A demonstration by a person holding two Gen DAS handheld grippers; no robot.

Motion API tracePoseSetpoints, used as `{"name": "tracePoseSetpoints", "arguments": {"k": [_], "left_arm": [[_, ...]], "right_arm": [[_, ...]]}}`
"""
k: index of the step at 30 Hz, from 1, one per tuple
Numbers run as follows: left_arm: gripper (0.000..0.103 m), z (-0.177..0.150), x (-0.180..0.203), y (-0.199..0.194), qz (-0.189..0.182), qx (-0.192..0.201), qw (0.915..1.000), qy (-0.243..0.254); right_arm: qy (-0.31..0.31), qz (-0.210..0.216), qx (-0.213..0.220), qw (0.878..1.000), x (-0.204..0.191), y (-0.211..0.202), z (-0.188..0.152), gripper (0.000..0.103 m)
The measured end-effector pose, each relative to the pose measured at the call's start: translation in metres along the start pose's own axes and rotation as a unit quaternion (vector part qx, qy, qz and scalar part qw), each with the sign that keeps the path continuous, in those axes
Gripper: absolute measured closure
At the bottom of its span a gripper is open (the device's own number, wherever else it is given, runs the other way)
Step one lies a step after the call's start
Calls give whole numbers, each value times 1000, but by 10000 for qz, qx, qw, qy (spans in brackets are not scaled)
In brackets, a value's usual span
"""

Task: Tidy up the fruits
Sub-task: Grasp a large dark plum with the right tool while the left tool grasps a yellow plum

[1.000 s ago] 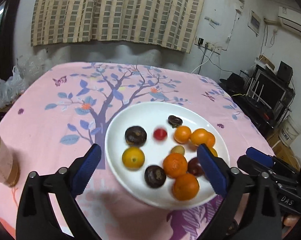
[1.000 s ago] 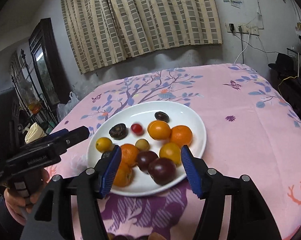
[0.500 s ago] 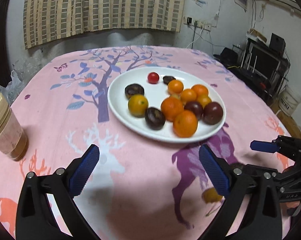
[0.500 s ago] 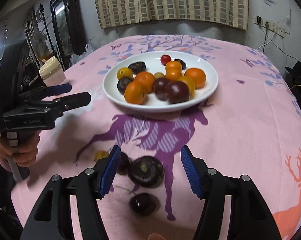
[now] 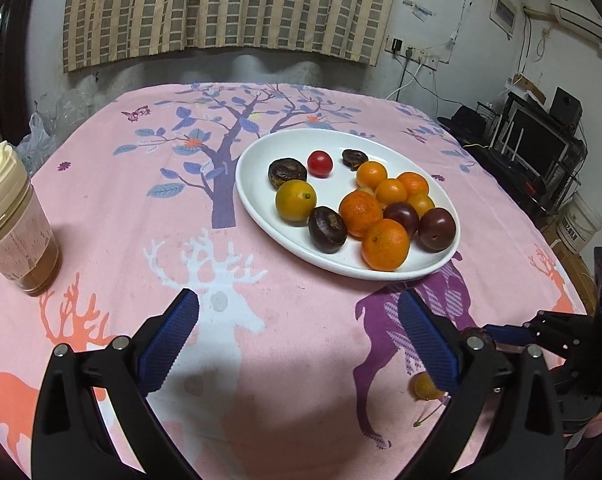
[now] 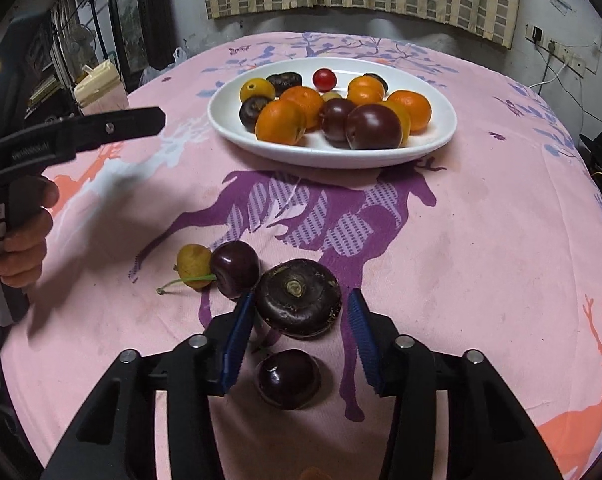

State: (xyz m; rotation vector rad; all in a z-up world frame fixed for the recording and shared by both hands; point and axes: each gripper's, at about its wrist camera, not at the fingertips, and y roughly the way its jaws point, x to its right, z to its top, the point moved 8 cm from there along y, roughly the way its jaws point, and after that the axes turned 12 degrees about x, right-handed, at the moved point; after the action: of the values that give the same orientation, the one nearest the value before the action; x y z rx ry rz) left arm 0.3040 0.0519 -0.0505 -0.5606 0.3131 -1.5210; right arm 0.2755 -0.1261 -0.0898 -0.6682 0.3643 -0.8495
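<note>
**Jaws closing on a loose dark fruit; four pieces left off the plate**

Jaws of my right gripper [image 6: 299,322] have just been closing and now flank the flat, dark purple-brown round fruit with a pale stem scar [image 6: 299,298]; the left blue pad looks to be at its skin, while a gap shows at the right pad, so I count it not yet gripped. Jaws of my left gripper [image 5: 297,334] stand wide with only tablecloth between them.

Done: the white oval ceramic plate [image 6: 437,142] carries the bulk of the stock, namely oranges, dark plums, dark flat fruits and one red cherry tomato [image 6: 324,79].

Left, on the pink printed tablecloth [image 6: 481,260], well short of the plate:
- the flat dark fruit, between my right jaws;
- a glossy dark cherry [image 6: 235,274] just left of it, touching a small yellow fruit [image 6: 193,266];
- a dark plum-like fruit [image 6: 289,378] nearer the camera, below the pads.

I judge the task mostly done.
</note>
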Motion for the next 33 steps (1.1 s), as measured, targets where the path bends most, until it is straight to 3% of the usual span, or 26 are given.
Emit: {"name": "tracePoseSetpoints", "arguments": {"k": [4,8,12,14,17,20,25,28,33], "left_arm": [[5,-2,3,0,1,-12,10000,38],[5,-4,7,0,-68,-48,9999,103],[6,-17,35,1,-709,-340,9957,490],[37,-27,51,1,-884,-439,9906,946],[59,-42,65,6,-1089,-682,9836,1268],[60,-49,71,8,-1226,-810,9811,1260],[62,-54,86,1,-1406,-666,9771,1454],[62,-58,98,-6,-1745,-714,9704,1507],[60,-72,116,-11,-1876,-786,9586,1991]], "right_arm": [[21,-43,60,10000,2,-3,1,60],[656,-84,412,9970,26,-15,15,60],[1282,-165,616,9897,51,-24,20,60],[1371,-210,595,9885,56,-24,18,60],[1355,-213,520,9892,55,-21,16,60],[1294,-213,489,9902,51,-20,15,60],[1272,-242,461,9905,50,-20,14,59],[1254,-243,450,9908,50,-20,14,59],[1247,-251,445,9909,50,-20,14,59]]}}
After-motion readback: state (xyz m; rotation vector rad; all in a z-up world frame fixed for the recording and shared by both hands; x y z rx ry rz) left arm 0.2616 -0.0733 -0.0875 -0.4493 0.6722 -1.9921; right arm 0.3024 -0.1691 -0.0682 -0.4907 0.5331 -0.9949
